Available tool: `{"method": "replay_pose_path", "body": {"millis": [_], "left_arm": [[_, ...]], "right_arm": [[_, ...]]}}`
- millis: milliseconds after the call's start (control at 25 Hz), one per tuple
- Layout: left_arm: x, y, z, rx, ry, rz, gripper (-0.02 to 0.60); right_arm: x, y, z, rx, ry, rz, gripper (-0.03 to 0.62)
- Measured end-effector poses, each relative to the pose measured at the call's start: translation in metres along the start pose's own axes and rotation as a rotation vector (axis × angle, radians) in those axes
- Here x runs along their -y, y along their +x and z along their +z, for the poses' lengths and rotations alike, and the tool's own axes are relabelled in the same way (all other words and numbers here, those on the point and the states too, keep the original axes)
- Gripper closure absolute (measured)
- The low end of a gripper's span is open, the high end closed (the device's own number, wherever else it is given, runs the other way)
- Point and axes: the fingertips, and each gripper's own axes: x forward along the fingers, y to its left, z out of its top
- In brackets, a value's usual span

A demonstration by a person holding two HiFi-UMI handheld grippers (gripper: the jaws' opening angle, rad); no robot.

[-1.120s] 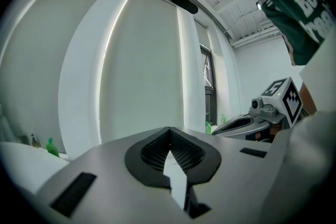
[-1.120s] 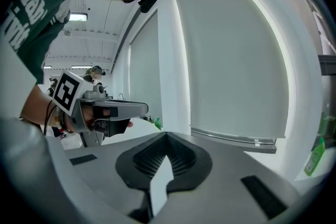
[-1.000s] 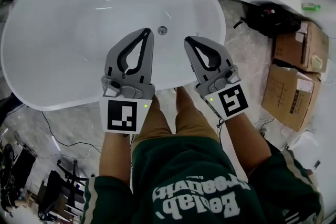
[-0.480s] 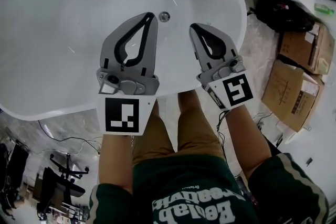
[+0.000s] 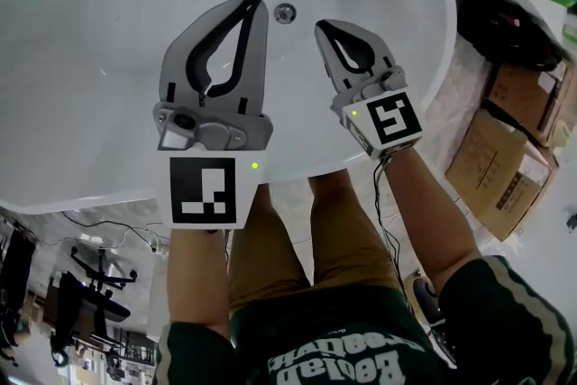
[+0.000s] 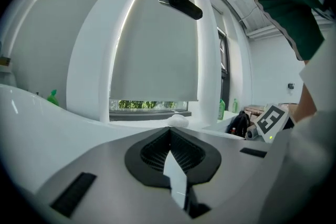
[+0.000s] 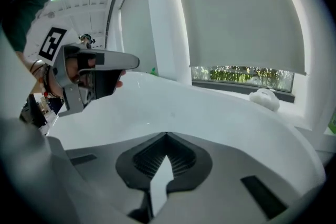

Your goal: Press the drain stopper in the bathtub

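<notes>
Small round chrome drain stopper sits on the floor of the white oval bathtub, right of the tub's middle. It doesn't look pressed yet, though it's too small to read whether it's up or down. Change over the last second: both claws have come down toward the tub and I've leaned in, so the tub has gone from a whole oval to filling the head view. The stopper has stayed framed between the two tips the whole way, so this is the approach, lined up, with the press itself still to do. The left claw has its jaws together with nothing in them, tip just left of the stopper. The right claw is also closed and empty, tip just right of it and a bit nearer me. Both look to be above the tub floor, not touching. Neither gripper view shows the stopper; both look over the far rim at a grey roller blind. Next, as I judge it: keep a closed tip over the stopper and push straight down.
</notes>
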Motion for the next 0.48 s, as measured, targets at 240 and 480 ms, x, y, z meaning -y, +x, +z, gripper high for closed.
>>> {"method": "replay_pose_path", "body": {"millis": [240,480], "left_arm": [[-0.008,0.017,-0.031,-0.029,-0.014,0.017,0.575],[-0.013,0.040,-0.058,-0.066,-0.020,0.009,0.575]], "right_arm": [[0.016,0.046,-0.045,-0.093,-0.038,0.039,0.580],[0.028,0.092,-0.104,-0.207,-0.052,0.080,0.580]]}}
